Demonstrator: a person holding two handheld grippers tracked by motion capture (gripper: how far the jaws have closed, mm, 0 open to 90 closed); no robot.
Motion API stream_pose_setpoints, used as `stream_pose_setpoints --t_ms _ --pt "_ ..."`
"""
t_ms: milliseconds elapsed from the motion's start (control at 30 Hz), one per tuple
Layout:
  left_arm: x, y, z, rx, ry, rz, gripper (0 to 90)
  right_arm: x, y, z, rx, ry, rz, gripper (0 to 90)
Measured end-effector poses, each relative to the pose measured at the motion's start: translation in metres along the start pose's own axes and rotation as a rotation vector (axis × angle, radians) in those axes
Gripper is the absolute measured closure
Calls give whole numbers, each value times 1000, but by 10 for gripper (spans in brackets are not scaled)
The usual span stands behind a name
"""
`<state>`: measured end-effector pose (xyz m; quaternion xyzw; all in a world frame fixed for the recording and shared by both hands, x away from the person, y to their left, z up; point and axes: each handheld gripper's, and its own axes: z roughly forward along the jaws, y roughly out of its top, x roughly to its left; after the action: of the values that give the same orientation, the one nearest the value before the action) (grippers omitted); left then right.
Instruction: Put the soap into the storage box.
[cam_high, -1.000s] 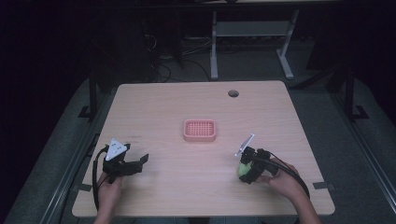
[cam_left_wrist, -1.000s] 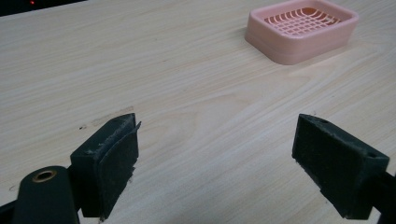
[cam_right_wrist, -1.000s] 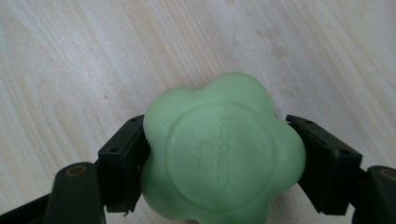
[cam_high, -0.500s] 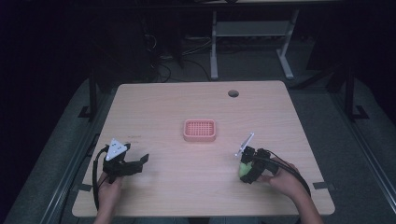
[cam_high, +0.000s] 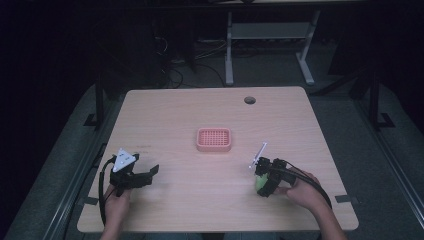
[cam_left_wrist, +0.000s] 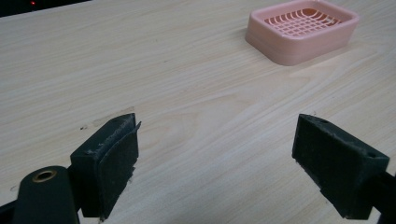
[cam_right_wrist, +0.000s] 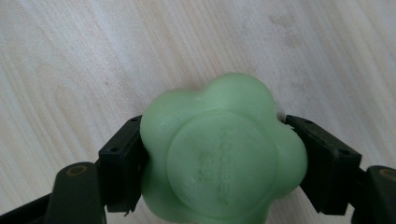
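A pale green flower-shaped soap (cam_right_wrist: 223, 154) sits between the jaws of my right gripper (cam_right_wrist: 217, 158), which is shut on it from both sides. From above, that right gripper (cam_high: 264, 181) is near the table's front right, with the green soap (cam_high: 260, 183) just showing under it. A pink slotted soap dish (cam_high: 214, 139) rests at the middle of the table; it also appears far ahead of my left gripper as the pink dish (cam_left_wrist: 302, 29). My left gripper (cam_left_wrist: 229, 165) stands open over bare wood. In the high view the left gripper (cam_high: 150, 173) is at the front left.
The wooden table (cam_high: 175, 115) has a round cable hole (cam_high: 249, 100) at its back right. A metal desk frame (cam_high: 270, 40) and cables stand on the dark floor behind. Wide bare wood lies between both grippers and the dish.
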<state>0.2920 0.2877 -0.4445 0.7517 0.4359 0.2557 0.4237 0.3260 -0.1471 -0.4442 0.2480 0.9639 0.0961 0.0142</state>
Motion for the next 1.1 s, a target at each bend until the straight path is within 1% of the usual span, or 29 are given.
stream_pose_setpoints --t_ms 33,67,167,300,333,400,433,467,533,567,700,733,800,967,1100 --pt "0 0 0 0 0 1 142 1 1 0 -6 -12 -5 256" --pt "0 0 0 -1 -1 0 142 1 1 -1 -6 -5 -5 256" --pt "0 0 0 2 0 3 142 1 3 -4 -16 -19 -12 256" --pt "0 0 0 0 1 0 142 -2 5 -11 -51 -13 -6 256" --pt "0 0 0 -1 0 0 142 -2 6 -13 -58 -19 -5 256" --pt "0 1 0 -4 0 -1 141 -4 7 -15 -62 -22 -12 256" --pt "0 1 0 -4 1 0 142 -4 8 -17 -66 -21 -7 256" --pt "1 0 -1 2 1 5 142 -5 9 -18 -73 -22 -10 256" --pt "0 0 0 -6 0 -3 142 -6 12 -20 -85 -12 -11 256" --pt "0 0 0 -6 1 -4 142 -7 13 -21 -90 -14 -14 256" --pt "0 0 -1 -1 4 -8 142 -11 19 -25 -110 -10 -16 256" --pt "1 0 -1 -2 3 -8 142 -13 21 -27 -117 0 -13 256" --pt "1 0 -1 -1 3 -12 142 -15 25 -29 -126 -2 -18 256" --pt "2 1 0 -7 2 -16 141 -18 37 -34 -129 8 -27 256" --pt "3 1 0 -6 5 -17 142 -22 47 -36 -129 0 -44 256"
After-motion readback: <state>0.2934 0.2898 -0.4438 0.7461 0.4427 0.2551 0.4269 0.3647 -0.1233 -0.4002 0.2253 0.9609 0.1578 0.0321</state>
